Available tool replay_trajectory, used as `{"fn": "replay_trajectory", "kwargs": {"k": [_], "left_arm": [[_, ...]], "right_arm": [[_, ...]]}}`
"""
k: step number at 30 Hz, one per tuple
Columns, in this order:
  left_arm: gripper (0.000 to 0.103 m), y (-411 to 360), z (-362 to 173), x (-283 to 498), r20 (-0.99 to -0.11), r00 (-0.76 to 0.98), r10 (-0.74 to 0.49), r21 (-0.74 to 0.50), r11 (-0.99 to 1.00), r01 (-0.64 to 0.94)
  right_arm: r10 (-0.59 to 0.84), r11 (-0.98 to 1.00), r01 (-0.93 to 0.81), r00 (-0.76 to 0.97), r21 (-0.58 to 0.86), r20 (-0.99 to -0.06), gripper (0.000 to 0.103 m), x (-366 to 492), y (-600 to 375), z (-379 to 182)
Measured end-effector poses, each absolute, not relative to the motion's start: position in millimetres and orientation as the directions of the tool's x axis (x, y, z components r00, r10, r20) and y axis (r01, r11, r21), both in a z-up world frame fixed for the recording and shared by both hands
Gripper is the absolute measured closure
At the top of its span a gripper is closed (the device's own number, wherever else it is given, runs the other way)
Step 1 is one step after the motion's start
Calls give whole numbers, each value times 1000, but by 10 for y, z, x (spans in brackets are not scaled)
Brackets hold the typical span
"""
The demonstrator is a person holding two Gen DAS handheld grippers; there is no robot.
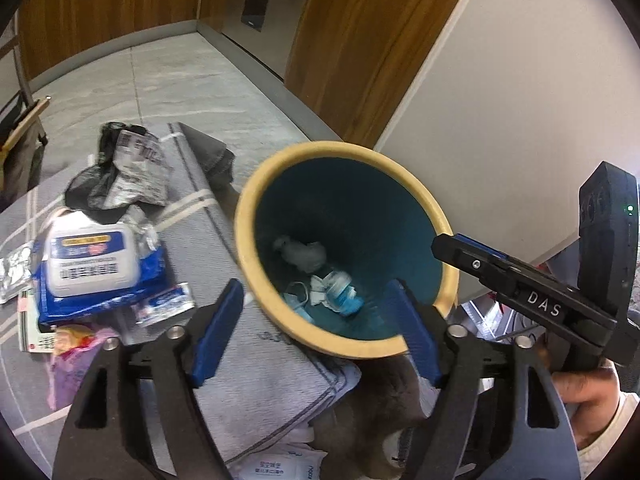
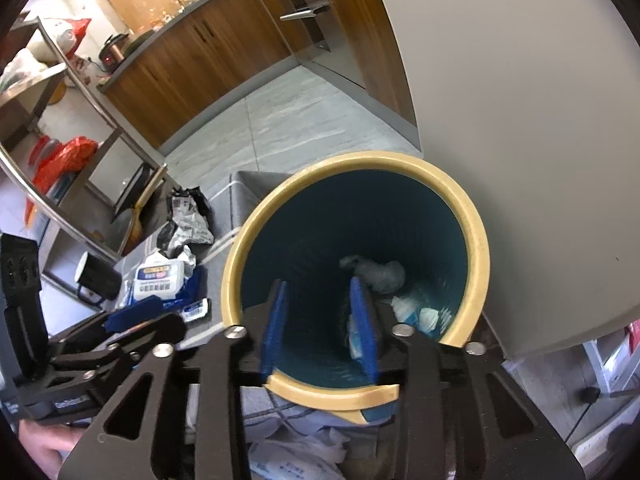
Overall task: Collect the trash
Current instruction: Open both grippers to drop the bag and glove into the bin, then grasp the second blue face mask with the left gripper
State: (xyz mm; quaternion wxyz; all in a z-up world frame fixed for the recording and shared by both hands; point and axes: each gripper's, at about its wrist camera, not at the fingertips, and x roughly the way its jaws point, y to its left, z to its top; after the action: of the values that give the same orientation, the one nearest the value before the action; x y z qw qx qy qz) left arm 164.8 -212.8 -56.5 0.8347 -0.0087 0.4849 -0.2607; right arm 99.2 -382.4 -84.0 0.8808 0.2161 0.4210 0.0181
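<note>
Left claw (image 1: 316, 328) wide open and empty over bin (image 1: 256, 216) rim, right claw (image 2: 320, 330) partly open and empty inside bin mouth, crumpled trash (image 1: 332, 288) on bin bottom, wet-wipe pack (image 1: 92, 260) and wrappers (image 1: 132, 168) on grey tabletop (image 1: 256, 360) left of bin.

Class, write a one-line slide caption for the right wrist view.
Right gripper open over the yellow-rimmed blue bin, crumpled trash at its bottom, more wrappers waiting beside it.

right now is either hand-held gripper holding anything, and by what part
Nothing is held. The left hand-held gripper is open beside the bin rim, and the right hand-held gripper is open over the bin mouth with nothing between its pads.
</note>
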Motion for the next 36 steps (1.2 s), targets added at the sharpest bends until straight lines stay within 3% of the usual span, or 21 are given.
{"fn": "replay_trajectory", "kwargs": {"k": [4,15,31,36], "left_arm": [[25,-1933,-491,1619,-797,423,-431,-252,874,415],[24,-1293,-353,1499,-783,495,-378,-218,911,350],[25,-659,-724,1178,-826,468,-314,-179,934,310],[31,-654,-1039,1222,-861,431,-270,-141,941,308]], "right_arm": [[220,909,133,652,395,-726,51,1004,-3773,-805],[241,932,53,648,358,-722,40,1062,-3467,-723],[295,940,-54,621,336,-726,39,1130,-2948,-660],[306,941,-77,613,330,-728,39,1135,-2801,-640]]}}
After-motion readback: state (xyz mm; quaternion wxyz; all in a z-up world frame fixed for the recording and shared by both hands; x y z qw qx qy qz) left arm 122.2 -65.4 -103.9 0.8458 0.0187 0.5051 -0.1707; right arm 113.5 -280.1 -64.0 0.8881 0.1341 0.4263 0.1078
